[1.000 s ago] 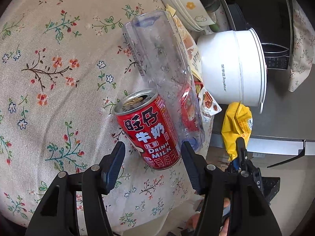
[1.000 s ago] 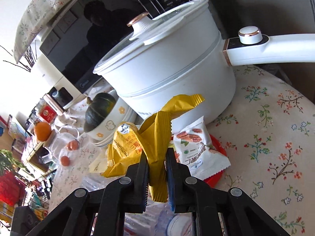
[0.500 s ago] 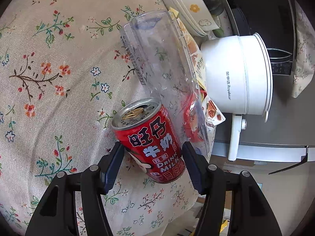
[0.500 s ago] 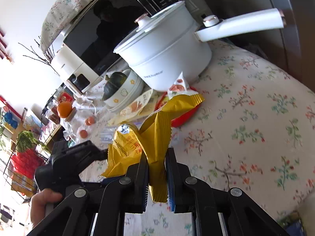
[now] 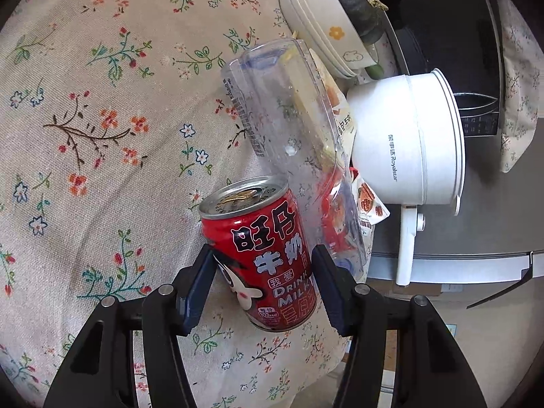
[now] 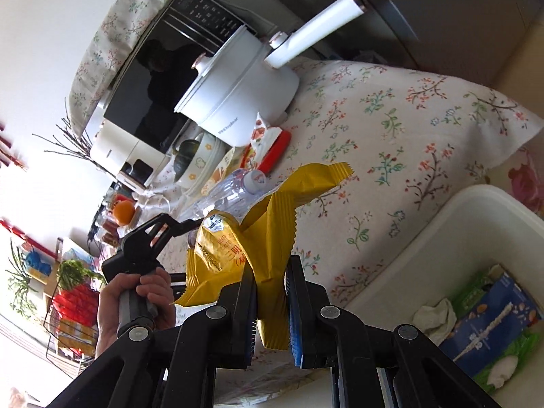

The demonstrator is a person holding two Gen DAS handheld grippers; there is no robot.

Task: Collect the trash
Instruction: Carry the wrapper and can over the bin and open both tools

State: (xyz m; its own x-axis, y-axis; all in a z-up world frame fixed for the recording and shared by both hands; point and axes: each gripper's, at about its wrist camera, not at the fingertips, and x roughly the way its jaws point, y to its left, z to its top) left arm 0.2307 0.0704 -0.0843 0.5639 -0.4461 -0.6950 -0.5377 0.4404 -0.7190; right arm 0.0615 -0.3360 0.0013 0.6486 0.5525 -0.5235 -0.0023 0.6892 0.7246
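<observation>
A red milk can [image 5: 265, 258] stands on the flowered tablecloth [image 5: 102, 136]. My left gripper [image 5: 263, 282] has its fingers on both sides of the can and touching it. An empty clear plastic bottle [image 5: 285, 125] lies just behind the can. My right gripper [image 6: 270, 292] is shut on a crumpled yellow snack wrapper [image 6: 258, 231] and holds it in the air beyond the table's edge, next to a white bin [image 6: 455, 255] with trash inside. The left gripper also shows in the right wrist view [image 6: 176, 226].
A white pot with a long handle [image 5: 408, 146] stands behind the bottle, with a nut packet [image 5: 369, 204] and a red lid by it. Stacked bowls [image 5: 323, 30] hold a dark squash. A microwave [image 6: 163, 78] stands at the back.
My left gripper has moved forward and closed in on the red can. My right gripper has carried the yellow wrapper away from the pot, off the table, to beside the white bin.
</observation>
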